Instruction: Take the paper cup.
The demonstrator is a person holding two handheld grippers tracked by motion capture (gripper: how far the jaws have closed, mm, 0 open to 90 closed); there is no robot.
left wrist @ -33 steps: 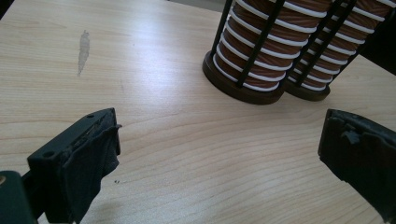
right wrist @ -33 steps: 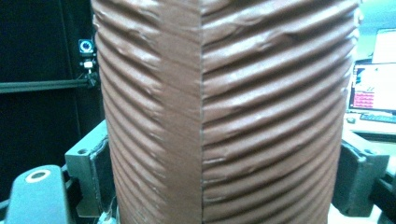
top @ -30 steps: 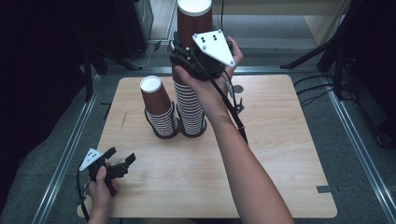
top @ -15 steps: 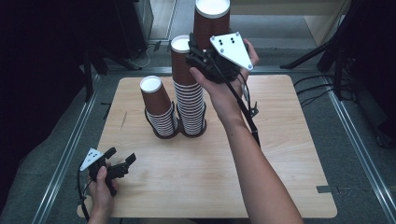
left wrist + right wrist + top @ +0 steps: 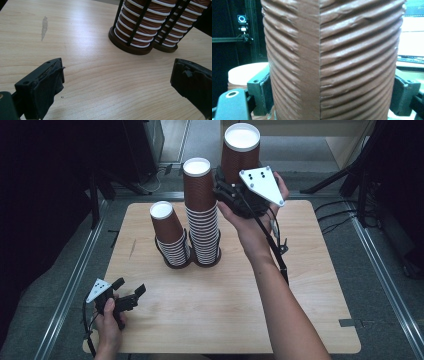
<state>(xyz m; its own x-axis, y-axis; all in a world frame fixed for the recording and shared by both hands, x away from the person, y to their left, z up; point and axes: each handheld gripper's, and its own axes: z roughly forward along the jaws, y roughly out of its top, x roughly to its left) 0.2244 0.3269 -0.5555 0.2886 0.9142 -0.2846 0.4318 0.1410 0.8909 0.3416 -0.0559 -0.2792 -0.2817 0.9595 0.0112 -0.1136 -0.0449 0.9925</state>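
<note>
two stacks of ribbed brown cups stand in a black wire holder (image 5: 172,262) mid-table: the shorter stack (image 5: 169,232) left, the taller stack (image 5: 202,212) right. the left gripper (image 5: 127,295) rests released at the near left edge. the right gripper (image 5: 232,187) clenches a lifted cup (image 5: 241,152), upside down, above the taller stack. likely next: carry it clear and set it down.

My right gripper (image 5: 235,195) has its fingertips hidden behind the cup (image 5: 332,60) — its rim and base are cut off at twelve and six. My left hand (image 5: 107,325) runs off at six; the holder (image 5: 140,47) tops are cropped.
</note>
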